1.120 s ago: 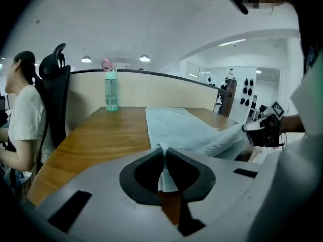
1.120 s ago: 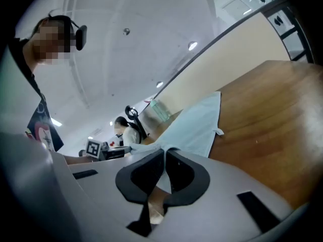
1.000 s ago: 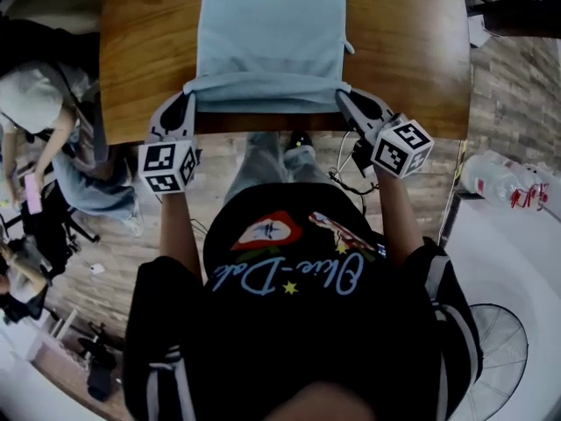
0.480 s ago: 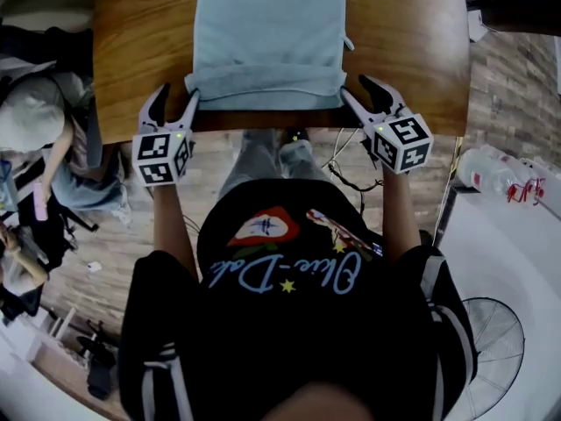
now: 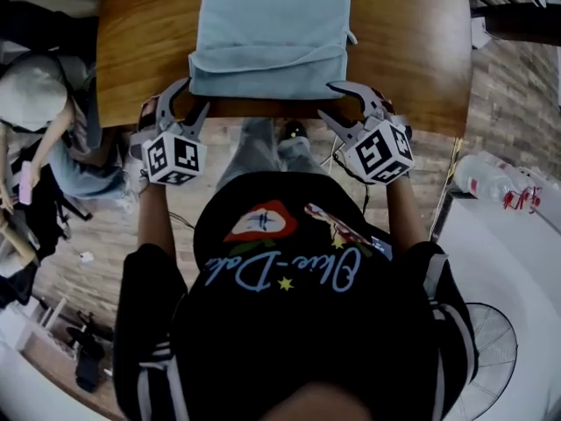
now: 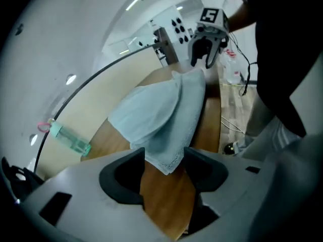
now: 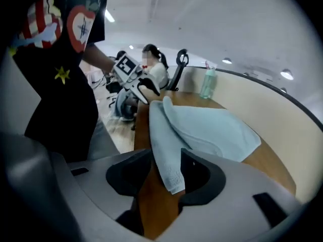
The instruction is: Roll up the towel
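A light blue towel point(image 5: 272, 24) lies on the wooden table point(image 5: 140, 42), its near end turned over into a thick fold point(image 5: 267, 82). My left gripper point(image 5: 191, 95) is at the fold's left corner, jaws wide. In the left gripper view that towel corner point(image 6: 164, 153) hangs loosely between the jaws of the left gripper point(image 6: 164, 173). My right gripper point(image 5: 326, 99) is at the right corner and its jaws are opening. There the towel corner point(image 7: 171, 173) lies between the jaws of the right gripper point(image 7: 161, 178) and leans on one jaw, unpinched.
A green bottle point(image 6: 68, 140) stands at the table's far side. A person point(image 5: 35, 103) is on the floor side at left, and another sits beyond the table point(image 7: 154, 69). Water bottles point(image 5: 500, 182) and a fan point(image 5: 500, 349) are at right.
Both grippers were shut on the fold's corners. They have let go, opened wide, rolled about their own axes and drawn back a little toward the table's near edge.
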`<state>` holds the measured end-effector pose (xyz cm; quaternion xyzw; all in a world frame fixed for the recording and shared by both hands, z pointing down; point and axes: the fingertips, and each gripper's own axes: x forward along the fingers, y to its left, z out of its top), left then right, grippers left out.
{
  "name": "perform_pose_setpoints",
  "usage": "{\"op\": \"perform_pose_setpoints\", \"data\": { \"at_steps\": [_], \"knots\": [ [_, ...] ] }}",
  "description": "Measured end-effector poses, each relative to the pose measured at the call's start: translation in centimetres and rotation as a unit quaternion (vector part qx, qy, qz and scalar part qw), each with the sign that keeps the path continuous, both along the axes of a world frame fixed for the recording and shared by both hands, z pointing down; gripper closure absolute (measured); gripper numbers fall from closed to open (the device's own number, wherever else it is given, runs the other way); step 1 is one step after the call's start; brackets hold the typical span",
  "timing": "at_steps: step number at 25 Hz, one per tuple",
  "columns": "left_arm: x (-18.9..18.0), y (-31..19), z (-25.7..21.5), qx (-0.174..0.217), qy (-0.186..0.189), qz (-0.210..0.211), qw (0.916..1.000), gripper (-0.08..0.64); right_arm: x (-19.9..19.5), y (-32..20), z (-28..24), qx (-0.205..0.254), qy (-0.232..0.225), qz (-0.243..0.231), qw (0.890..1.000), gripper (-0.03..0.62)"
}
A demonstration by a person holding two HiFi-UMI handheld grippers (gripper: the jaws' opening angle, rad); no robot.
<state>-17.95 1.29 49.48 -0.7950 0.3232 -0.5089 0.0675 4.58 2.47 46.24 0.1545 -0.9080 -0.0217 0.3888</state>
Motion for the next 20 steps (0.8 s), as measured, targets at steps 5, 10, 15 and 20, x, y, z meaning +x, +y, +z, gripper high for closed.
{"op": "perform_pose_setpoints", "data": {
  "at_steps": [5, 10, 15, 20],
  "knots": [
    [0.8, -0.1, 1.2, -0.012, -0.047, 0.056, 0.9973, 0.338, 0.4, 0.5, 2.6, 0.013, 0.085, -0.041, 0.995, 0.428],
    [1.1, 0.0, 2.0, -0.021, -0.066, 0.089, 0.9936, 0.471, 1.6, 0.3, 4.6, 0.013, 0.132, -0.042, 0.99, 0.492],
    [0.9, 0.3, 1.0, -0.03, -0.042, 0.094, 0.9942, 0.529, 1.7, -0.6, 3.3, -0.022, 0.072, 0.022, 0.997, 0.568],
    [0.9, -0.9, -1.1, -0.036, -0.013, 0.097, 0.9946, 0.531, 2.2, -1.8, 1.2, -0.064, 0.006, 0.075, 0.995, 0.569]
  ]
}}
